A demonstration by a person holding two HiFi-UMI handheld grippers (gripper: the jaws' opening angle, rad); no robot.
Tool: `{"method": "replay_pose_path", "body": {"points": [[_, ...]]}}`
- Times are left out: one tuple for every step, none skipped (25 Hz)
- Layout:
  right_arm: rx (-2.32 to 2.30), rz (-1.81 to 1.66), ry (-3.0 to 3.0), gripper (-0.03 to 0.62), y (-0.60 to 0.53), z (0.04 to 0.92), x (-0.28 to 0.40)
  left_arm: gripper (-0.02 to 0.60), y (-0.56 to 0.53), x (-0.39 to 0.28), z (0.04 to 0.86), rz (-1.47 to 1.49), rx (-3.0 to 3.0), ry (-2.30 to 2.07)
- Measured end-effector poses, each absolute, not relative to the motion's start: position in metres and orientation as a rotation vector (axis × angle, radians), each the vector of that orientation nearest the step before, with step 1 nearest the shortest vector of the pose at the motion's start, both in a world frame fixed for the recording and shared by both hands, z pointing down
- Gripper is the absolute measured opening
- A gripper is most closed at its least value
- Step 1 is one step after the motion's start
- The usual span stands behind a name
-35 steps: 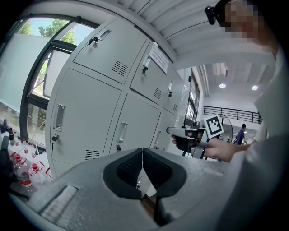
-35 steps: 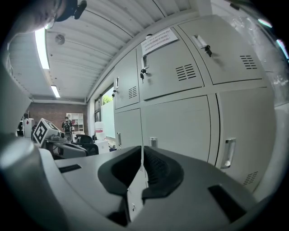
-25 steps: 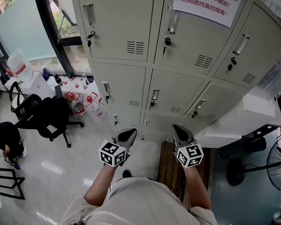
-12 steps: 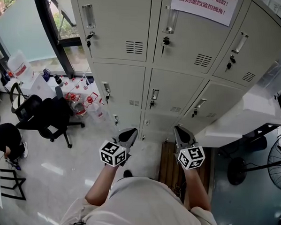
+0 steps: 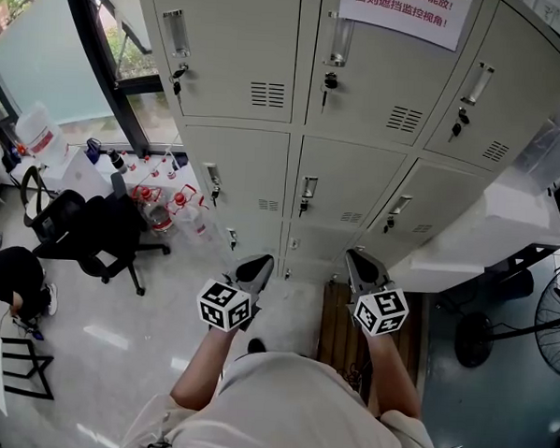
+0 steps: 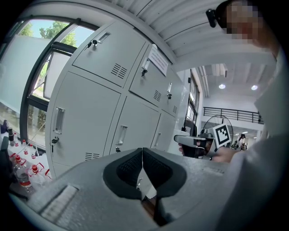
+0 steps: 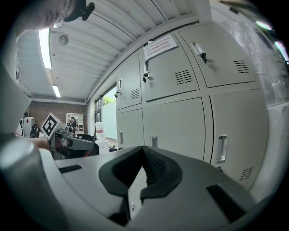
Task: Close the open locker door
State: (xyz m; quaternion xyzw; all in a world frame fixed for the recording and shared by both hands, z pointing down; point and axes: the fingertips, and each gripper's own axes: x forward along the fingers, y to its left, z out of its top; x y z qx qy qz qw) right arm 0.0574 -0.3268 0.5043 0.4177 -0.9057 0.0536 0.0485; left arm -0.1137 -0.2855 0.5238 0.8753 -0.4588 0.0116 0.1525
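A bank of grey lockers (image 5: pixel 301 173) fills the top of the head view, three columns wide. Every door I can see sits flush, each with a handle and a key; none stands plainly ajar. My left gripper (image 5: pixel 257 264) is held low in front of the bottom row, its jaws shut with nothing between them. My right gripper (image 5: pixel 360 262) hangs beside it, also shut and empty. In the left gripper view the pads (image 6: pixel 135 168) meet, with the locker fronts (image 6: pixel 86 117) beyond. The right gripper view has the pads (image 7: pixel 156 168) closed before the middle doors (image 7: pixel 180 131).
A black office chair (image 5: pixel 93 227) and several water bottles (image 5: pixel 160 198) stand at the left by the window. A white counter (image 5: pixel 485 234) juts out at the right, with a fan (image 5: pixel 555 326) beyond it. A brown slatted mat (image 5: pixel 338 336) lies under my right arm. A person crouches at far left (image 5: pixel 10 274).
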Motion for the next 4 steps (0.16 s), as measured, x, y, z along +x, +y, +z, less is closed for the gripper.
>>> {"method": "replay_pose_path", "body": {"points": [[1.272, 0.167, -2.761, 0.003, -0.3268, 0.5048, 0.0571, 0.015, -0.2856, -0.1142, 0.5235, 0.029, 2.51, -1.316], [1.272, 0.171, -2.762, 0.003, -0.3267, 0.5053, 0.0571, 0.015, -0.2855, -0.1146, 0.5235, 0.026, 2.509, -1.316], [1.272, 0.176, -2.762, 0.003, -0.3265, 0.5059, 0.0571, 0.015, -0.2853, -0.1151, 0.5235, 0.024, 2.509, -1.317], [1.273, 0.181, -2.763, 0.003, -0.3263, 0.5065, 0.0572, 0.015, -0.2849, -0.1155, 0.5235, 0.023, 2.508, -1.318]]}}
